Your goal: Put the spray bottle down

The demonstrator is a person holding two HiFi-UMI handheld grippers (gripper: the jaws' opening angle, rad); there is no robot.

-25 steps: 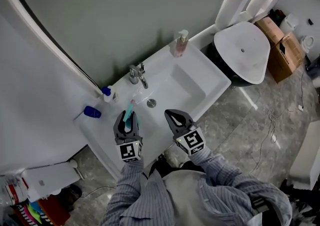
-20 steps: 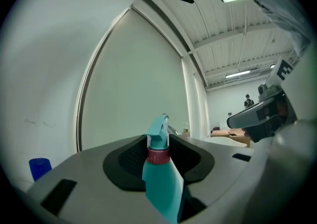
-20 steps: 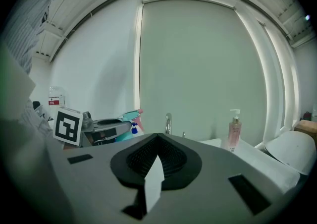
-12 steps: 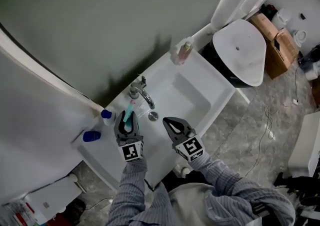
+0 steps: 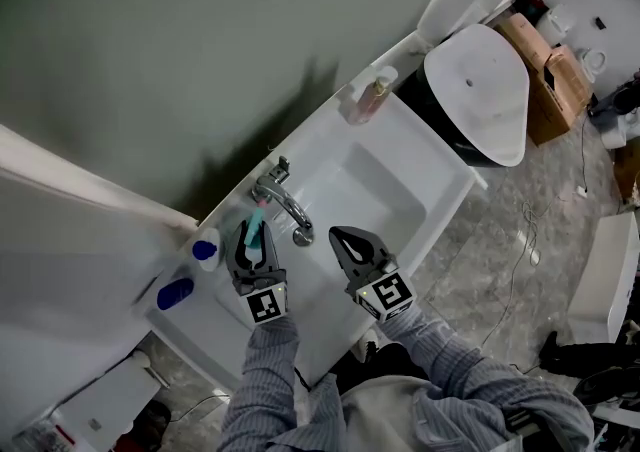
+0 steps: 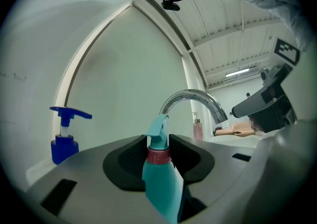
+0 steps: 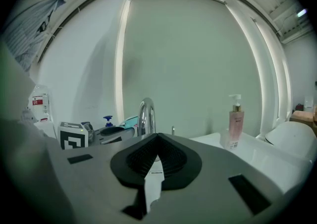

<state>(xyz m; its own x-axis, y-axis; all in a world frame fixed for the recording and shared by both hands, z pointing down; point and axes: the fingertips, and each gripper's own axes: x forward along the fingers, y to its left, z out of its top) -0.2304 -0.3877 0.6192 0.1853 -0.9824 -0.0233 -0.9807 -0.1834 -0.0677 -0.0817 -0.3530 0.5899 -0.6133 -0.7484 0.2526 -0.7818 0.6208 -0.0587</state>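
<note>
1. The left gripper (image 5: 251, 236) pinches the teal spray bottle (image 6: 161, 178) between its jaws, nozzle end past the tips.
2. The bottle is over the sink (image 5: 420, 155), near the faucet (image 5: 280, 198).
3. The right gripper (image 7: 157, 138) has its jaws pressed together, empty.

The left tool (image 5: 253, 236), carrying the teal spray bottle (image 5: 251, 233), is closing in on the faucet (image 5: 281, 199). A second ago it was hanging well short of the faucet, on the person's side. Now the bottle's nozzle is coming up just beside the faucet's base, a little to its left. The right tool (image 5: 343, 237) is travelling forward alongside. It was well back from the faucet's spout then, and now it is drawing in near the spout, on its right.
</note>
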